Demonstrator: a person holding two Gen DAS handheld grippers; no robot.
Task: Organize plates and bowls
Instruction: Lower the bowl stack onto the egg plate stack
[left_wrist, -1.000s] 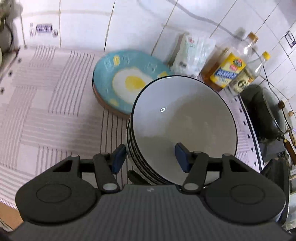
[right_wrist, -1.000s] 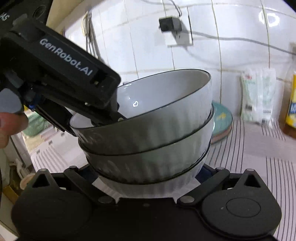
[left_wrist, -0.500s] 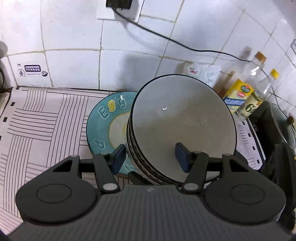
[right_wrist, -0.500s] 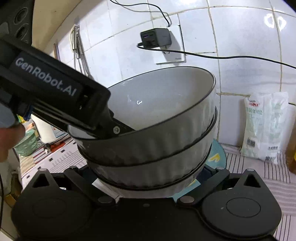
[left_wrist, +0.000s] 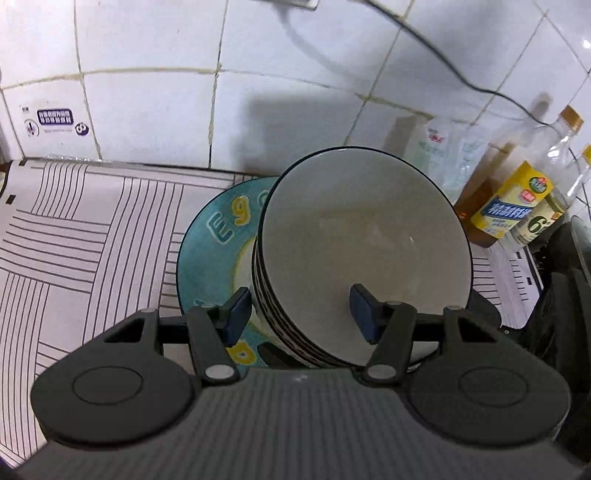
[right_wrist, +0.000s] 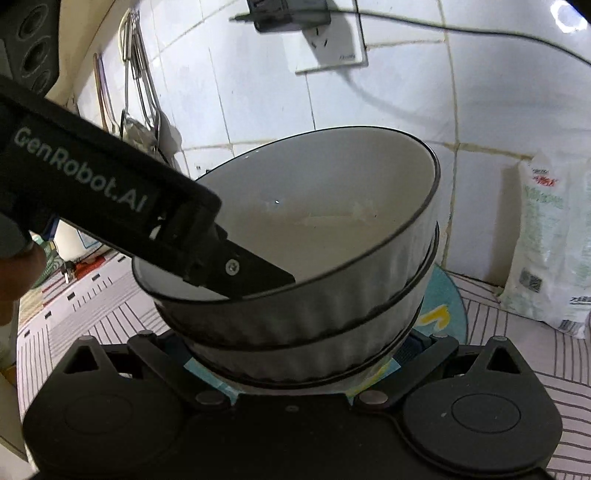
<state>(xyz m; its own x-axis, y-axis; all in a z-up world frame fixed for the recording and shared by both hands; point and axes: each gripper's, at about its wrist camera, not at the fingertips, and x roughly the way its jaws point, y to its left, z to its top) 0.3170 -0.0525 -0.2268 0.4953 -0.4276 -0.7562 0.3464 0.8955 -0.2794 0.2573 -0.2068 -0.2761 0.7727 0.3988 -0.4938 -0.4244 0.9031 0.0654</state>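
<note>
A stack of white, black-rimmed bowls (left_wrist: 365, 236) hangs tilted in the air just above a teal egg-pattern plate (left_wrist: 218, 236) that lies by the tiled wall. My left gripper (left_wrist: 299, 306) is shut on the stack's near wall, one blue pad inside the top bowl and one outside. In the right wrist view the same bowls (right_wrist: 314, 280) fill the middle, with the left gripper's finger (right_wrist: 258, 273) reaching into the top one. My right gripper (right_wrist: 295, 354) clasps the lowest bowl's base; its fingertips are mostly hidden beneath. The plate (right_wrist: 443, 314) peeks out behind.
A striped mat (left_wrist: 74, 229) covers the counter. A white bag (right_wrist: 546, 251) and oil bottles (left_wrist: 517, 199) stand against the wall at the right, with dark cookware (left_wrist: 565, 277) beyond. A wall socket (right_wrist: 325, 37) with a cable and hanging utensils (right_wrist: 136, 92) sit above.
Both grippers have carried the bowl stack toward the tiled wall. The teal plate, earlier beyond the stack, now lies largely beneath it. Both grips are unchanged.
</note>
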